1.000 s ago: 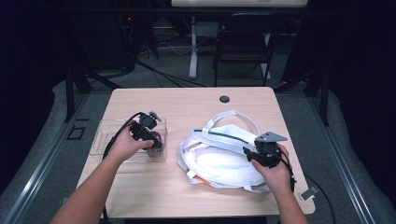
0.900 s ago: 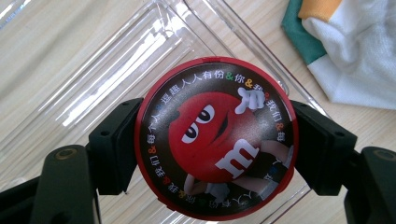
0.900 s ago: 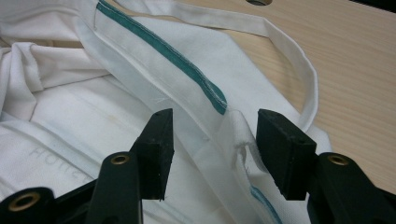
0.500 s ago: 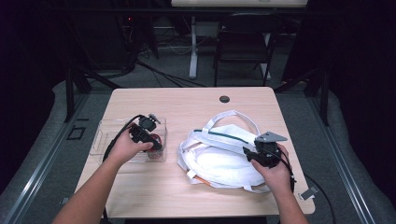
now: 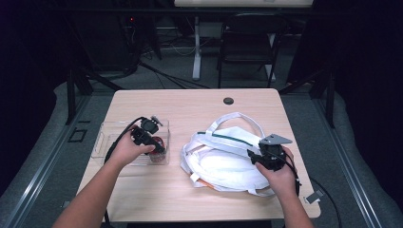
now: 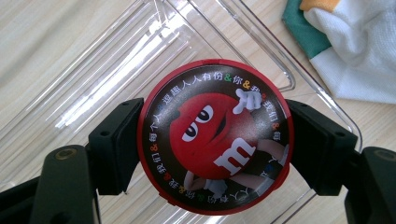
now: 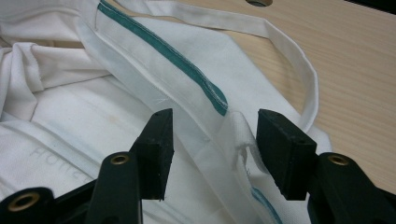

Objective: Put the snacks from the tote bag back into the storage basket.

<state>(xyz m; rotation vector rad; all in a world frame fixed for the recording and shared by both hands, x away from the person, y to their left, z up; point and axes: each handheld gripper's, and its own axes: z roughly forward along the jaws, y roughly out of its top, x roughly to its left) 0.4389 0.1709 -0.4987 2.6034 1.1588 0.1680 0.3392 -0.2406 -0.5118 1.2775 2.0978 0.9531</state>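
Dark room; wooden surface carries a clear tray at left and a white bag at right. Left gripper: fingers closed on a round red tin, held over the tray's near right corner. Right gripper: fingers open, straddling the bag's green-striped hem and a fold of cloth, not pinching them.
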